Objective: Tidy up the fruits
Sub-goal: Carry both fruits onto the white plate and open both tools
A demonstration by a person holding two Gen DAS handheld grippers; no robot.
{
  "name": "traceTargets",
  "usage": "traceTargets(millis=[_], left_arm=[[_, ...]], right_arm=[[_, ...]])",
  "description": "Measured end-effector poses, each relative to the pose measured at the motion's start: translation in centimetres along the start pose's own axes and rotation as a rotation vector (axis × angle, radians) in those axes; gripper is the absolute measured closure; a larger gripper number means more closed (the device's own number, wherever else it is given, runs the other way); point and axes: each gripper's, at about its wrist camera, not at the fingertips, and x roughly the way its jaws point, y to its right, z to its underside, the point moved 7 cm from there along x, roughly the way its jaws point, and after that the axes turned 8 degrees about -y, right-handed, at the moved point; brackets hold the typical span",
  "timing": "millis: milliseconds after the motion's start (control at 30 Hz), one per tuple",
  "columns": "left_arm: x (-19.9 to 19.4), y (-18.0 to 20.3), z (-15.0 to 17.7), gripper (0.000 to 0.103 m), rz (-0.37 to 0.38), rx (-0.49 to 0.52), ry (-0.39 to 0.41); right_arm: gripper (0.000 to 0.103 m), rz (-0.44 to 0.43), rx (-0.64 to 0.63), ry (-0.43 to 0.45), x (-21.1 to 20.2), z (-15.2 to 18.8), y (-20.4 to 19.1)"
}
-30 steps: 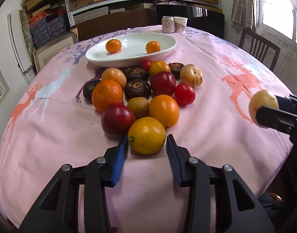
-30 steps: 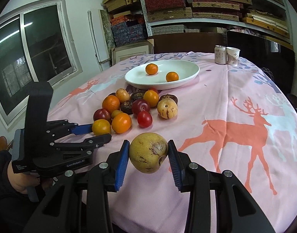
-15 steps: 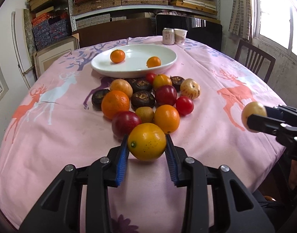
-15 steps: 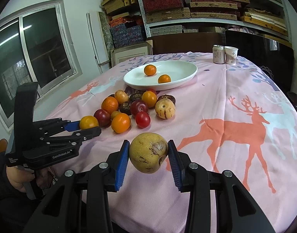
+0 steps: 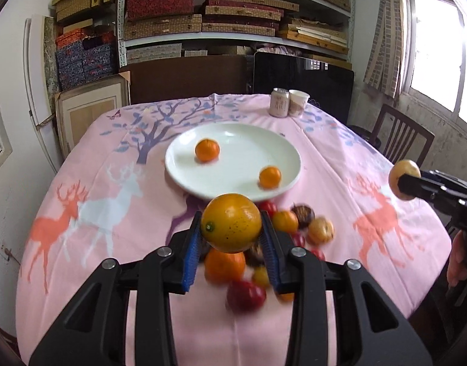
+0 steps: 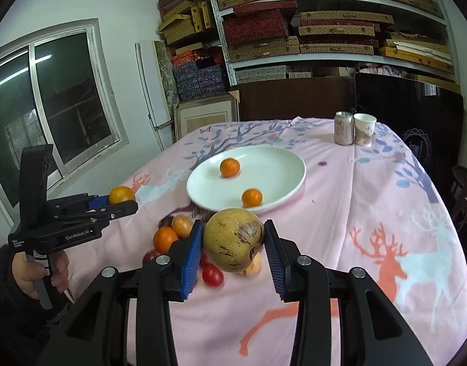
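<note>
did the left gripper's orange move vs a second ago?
Yes. The orange sat on the tablecloth at the near end of the fruit pile; now the left gripper holds it lifted clear, over the pile and toward the white plate.

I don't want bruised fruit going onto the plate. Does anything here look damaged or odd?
Yes: the yellow-brown fruit in the right gripper has a dark brown blotch and small streaks on its skin. The orange in the left gripper shows only tiny specks.
</note>
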Motion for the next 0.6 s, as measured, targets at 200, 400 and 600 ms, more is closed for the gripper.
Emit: traceTargets(millis=[200, 400, 600], left_arm=[[6.3, -1.8, -7.2, 0.068, -0.002, 0.014, -0.073], [15.7, -4.1, -8.8, 0.068, 0.034, -0.044, -0.212], [21.0, -5.1, -8.8, 0.068, 0.022, -0.047, -0.287]], right_arm=[[0.063, 0.017, 0.008, -0.027, 6.2, -8.7, 2.4], [0.063, 0.022, 0.034, -0.182, 17.4, -10.6, 4.9], [0.063, 0.037, 0.047, -0.281, 24.4, -9.2, 6.3]])
